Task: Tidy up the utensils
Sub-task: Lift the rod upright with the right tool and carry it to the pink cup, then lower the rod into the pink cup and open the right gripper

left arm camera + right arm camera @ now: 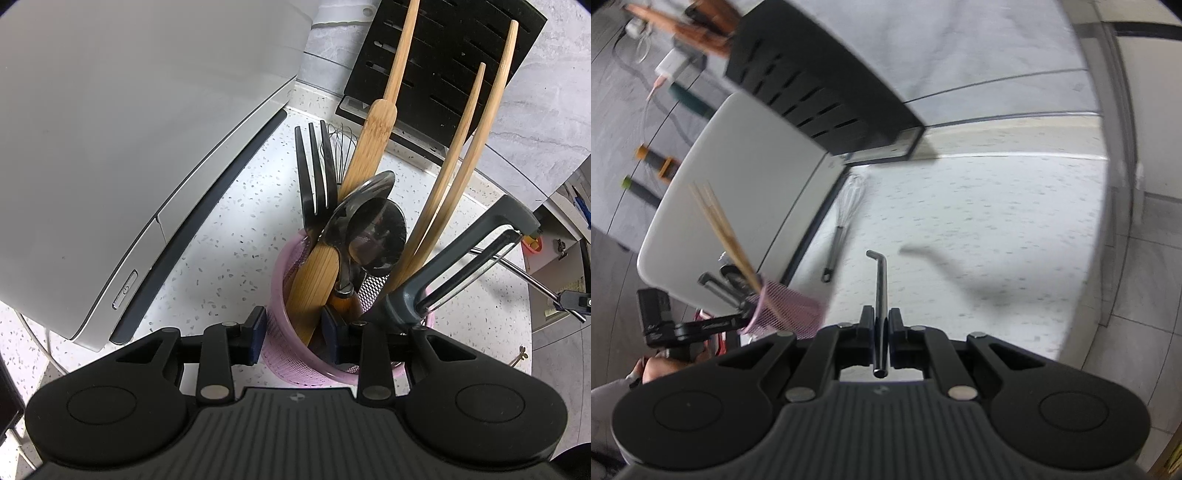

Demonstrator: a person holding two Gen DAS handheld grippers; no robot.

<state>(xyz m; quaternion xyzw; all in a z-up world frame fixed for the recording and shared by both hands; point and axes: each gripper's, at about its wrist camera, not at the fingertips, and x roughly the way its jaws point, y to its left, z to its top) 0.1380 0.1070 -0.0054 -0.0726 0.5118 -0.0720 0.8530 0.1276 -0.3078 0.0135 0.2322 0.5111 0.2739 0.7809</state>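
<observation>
- The pink mesh utensil cup [284, 332] stands on the speckled white counter [229, 206], right of a large grey-white appliance [110, 147] and near of a black slotted knife block [443, 62].
- The left gripper [295, 332] holds the cup by its near rim: one blue pad [258, 332] sits outside the wall, the other inside, so its jaws are narrowed on the mesh.
- Inside the cup stand a black fork [314, 177], two dark spoons [373, 229], a wooden spatula [373, 140], a pair of wooden chopsticks [461, 155] and a grey peeler [461, 258] leaning out to the right.
- A wire whisk [341, 144] lies on the counter just beyond the cup; the right wrist view shows it lying along the appliance's edge.
- The right gripper [882, 332] is clamped almost fully together on a thin dark metal straw [881, 291] with a bent far tip, held above bare counter, well to the right of the cup.
- In the right wrist view, which is motion-blurred, the cup and left gripper show at the lower left, with a hand [661, 365] under that gripper.
- Handled utensils hang on the grey wall at the far left.
</observation>
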